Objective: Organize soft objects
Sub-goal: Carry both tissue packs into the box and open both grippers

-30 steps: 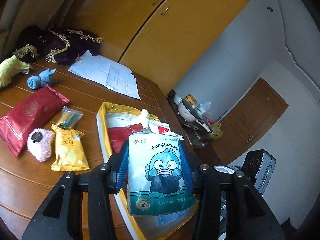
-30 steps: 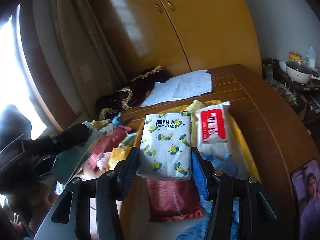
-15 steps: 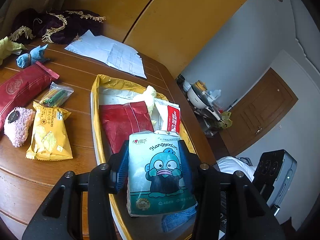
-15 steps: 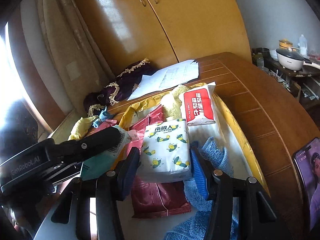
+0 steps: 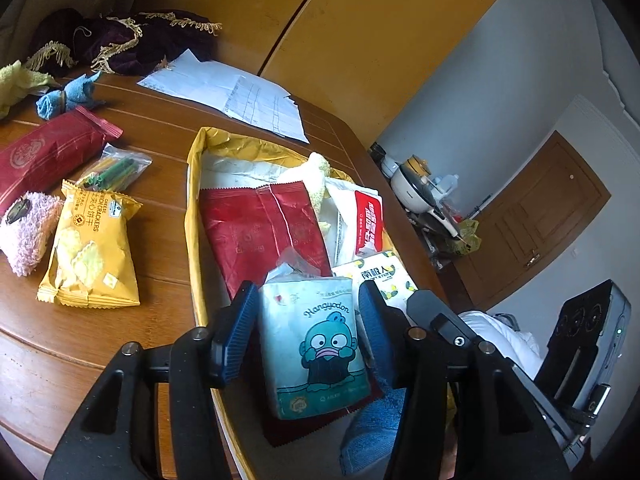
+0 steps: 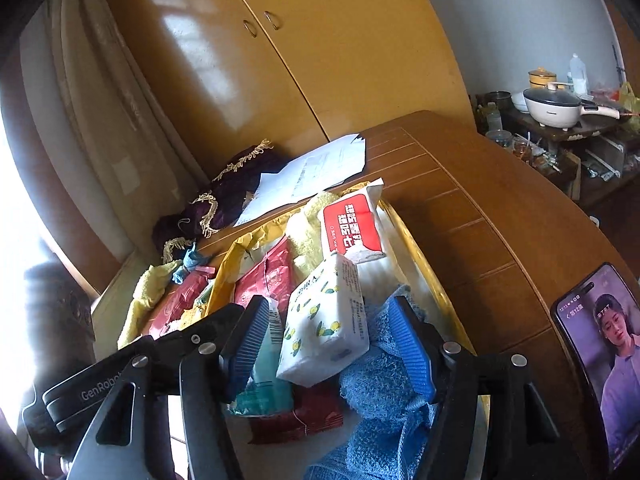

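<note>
"Hangyodon" stands on the teal-and-white soft tissue pack (image 5: 316, 350). Left of it, the yellow crinkled snack bag (image 5: 93, 252) reads "CRACKERS". The black plastic gripper handle (image 6: 96, 390) reads "GenRobot".

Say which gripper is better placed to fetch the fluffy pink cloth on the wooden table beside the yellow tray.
Left, probably. The left gripper is open and the fluffy pink cloth lies on its side of the yellow tray; the right gripper, also open, would have to cross the left one.

Wooden table (image 6: 480, 216), yellow cabinet doors (image 6: 304, 64), papers (image 5: 240, 100), phone (image 6: 600, 356), white pot (image 6: 554, 106), brown door (image 5: 548, 216)
</note>
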`<state>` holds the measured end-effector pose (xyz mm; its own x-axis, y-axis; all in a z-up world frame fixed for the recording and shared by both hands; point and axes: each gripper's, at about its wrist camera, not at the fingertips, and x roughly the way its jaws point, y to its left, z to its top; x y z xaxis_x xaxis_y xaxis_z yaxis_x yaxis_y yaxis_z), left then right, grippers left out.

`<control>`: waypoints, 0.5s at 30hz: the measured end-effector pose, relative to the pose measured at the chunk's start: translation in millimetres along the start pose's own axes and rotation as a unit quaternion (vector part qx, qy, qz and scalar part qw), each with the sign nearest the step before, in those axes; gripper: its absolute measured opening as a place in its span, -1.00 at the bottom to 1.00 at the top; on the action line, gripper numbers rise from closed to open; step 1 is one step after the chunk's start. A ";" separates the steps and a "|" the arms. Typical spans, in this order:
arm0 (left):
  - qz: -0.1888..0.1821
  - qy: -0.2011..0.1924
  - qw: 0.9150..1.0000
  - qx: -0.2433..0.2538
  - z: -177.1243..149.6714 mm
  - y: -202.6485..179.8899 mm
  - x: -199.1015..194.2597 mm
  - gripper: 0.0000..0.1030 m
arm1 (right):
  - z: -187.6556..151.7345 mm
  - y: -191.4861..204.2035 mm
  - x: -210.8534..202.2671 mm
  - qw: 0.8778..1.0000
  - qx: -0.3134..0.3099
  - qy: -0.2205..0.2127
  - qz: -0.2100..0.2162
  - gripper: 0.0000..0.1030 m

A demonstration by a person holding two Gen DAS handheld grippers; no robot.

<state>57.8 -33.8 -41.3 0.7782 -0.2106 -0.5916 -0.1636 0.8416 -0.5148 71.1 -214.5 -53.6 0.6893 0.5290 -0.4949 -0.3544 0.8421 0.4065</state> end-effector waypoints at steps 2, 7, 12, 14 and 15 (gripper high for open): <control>0.013 0.003 1.000 0.018 0.2 -2.9 1.6 -0.02 | -0.3 -1.0 1.7 1.000 0.006 0.002 0.001 0.28; 0.034 0.015 0.998 0.055 0.6 -7.0 2.7 -0.02 | -2.3 -1.4 6.8 1.000 0.019 0.008 -0.006 0.29; 0.047 0.016 0.996 0.069 -2.4 -8.1 -1.8 -0.02 | -8.1 -3.9 7.6 0.999 0.028 0.016 -0.015 0.30; 0.052 0.017 0.996 0.075 -4.5 -10.1 -3.6 -0.02 | -10.2 -4.8 7.8 0.999 0.029 0.017 -0.013 0.30; 0.055 0.018 0.995 0.081 -5.4 -11.2 -4.8 -0.02 | -9.1 -5.9 6.7 0.999 0.028 0.015 -0.007 0.30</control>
<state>52.6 -44.9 -36.1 0.7386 -0.1279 -0.6619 -0.1442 0.9292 -0.3404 72.1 -214.9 -66.3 0.6740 0.5206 -0.5241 -0.3080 0.8429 0.4412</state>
